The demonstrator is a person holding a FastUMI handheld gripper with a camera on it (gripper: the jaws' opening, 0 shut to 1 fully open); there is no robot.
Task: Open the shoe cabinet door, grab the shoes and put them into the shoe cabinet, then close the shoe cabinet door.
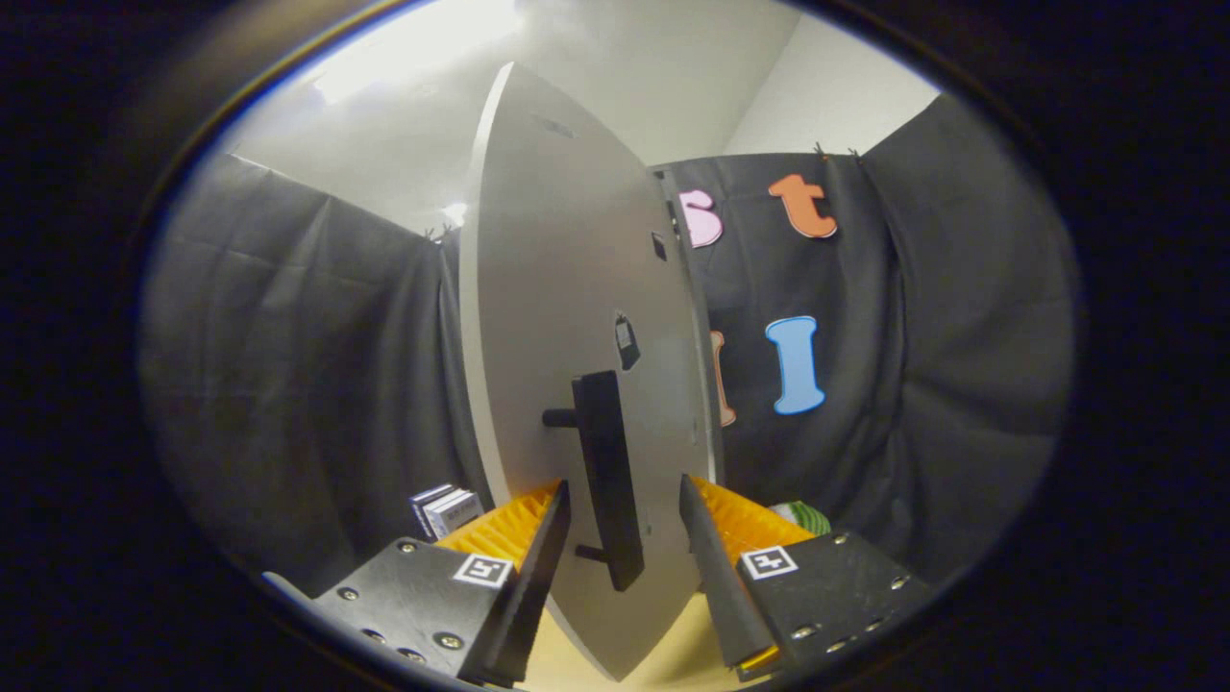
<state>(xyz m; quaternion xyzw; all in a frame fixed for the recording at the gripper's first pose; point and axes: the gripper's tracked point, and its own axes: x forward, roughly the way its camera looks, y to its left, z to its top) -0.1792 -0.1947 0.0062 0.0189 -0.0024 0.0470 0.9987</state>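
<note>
Door (567,288) of the shoe cabinet stands edge-on just ahead of my gripper (625,509), its dark bar handle (607,476) between my spread, untouching fingers. Panel judged rigid, light, hinged; handle smooth, best gripped mid-bar.

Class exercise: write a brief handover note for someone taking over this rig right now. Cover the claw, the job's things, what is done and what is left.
Claw: open, its fingers either side of the black door handle, not pressing on it.
Cabinet door: white, seen nearly edge-on just ahead of the claw, so it appears swung partly open; the cabinet's inside is hidden.
Shoes: a green and white item beyond the right finger may be one; too little visible to tell.
Done: claw lined up on the handle.
Left: probably grip the handle, finish opening, load the shoes, close the door.
</note>
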